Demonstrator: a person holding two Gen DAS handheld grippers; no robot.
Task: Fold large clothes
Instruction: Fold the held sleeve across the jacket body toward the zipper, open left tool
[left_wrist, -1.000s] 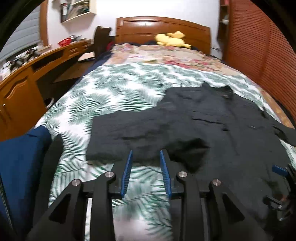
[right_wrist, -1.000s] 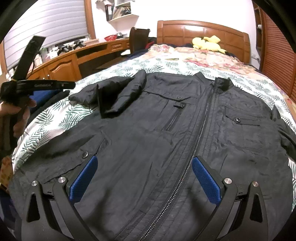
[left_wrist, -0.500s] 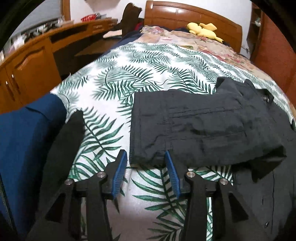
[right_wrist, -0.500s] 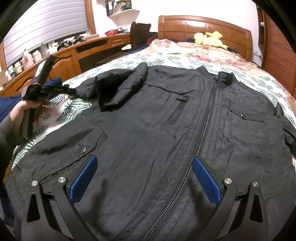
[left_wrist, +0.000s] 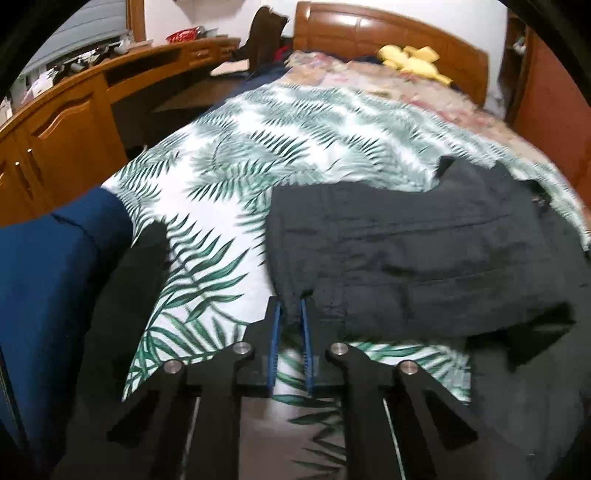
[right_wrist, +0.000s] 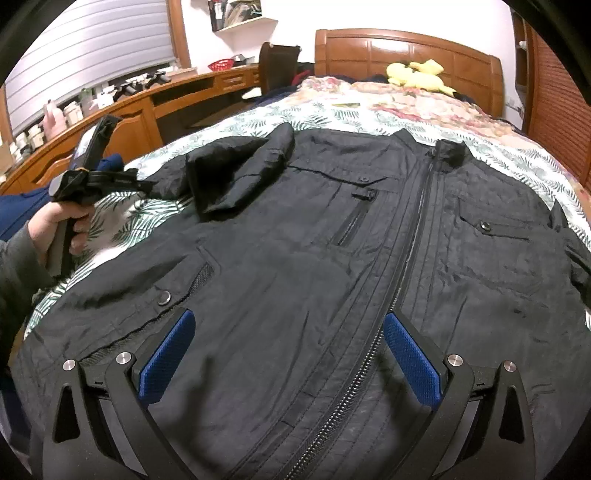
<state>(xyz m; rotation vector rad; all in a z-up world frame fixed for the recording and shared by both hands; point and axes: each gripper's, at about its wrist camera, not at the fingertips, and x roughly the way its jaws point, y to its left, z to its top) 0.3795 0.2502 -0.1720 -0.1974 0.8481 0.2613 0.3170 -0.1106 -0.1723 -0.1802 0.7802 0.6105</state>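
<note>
A large black jacket (right_wrist: 332, 258) lies front up and zipped on the bed. Its left sleeve (left_wrist: 406, 251) is folded across toward the chest; in the right wrist view the sleeve (right_wrist: 229, 173) lies at the upper left. My left gripper (left_wrist: 290, 306) is shut on the sleeve's cuff edge, and it also shows in the right wrist view (right_wrist: 144, 184), held by a hand. My right gripper (right_wrist: 288, 332) is wide open and empty, low over the jacket's hem near the zipper (right_wrist: 399, 280).
The bed has a leaf-print cover (left_wrist: 229, 177) and a wooden headboard (right_wrist: 406, 51) with a yellow plush toy (right_wrist: 417, 74). A wooden desk (left_wrist: 74, 110) runs along the left. A blue cloth (left_wrist: 48, 280) lies at the bed's left edge.
My left gripper has moved forward to the sleeve cuff and closed on it. My right gripper has stayed open over the hem.
</note>
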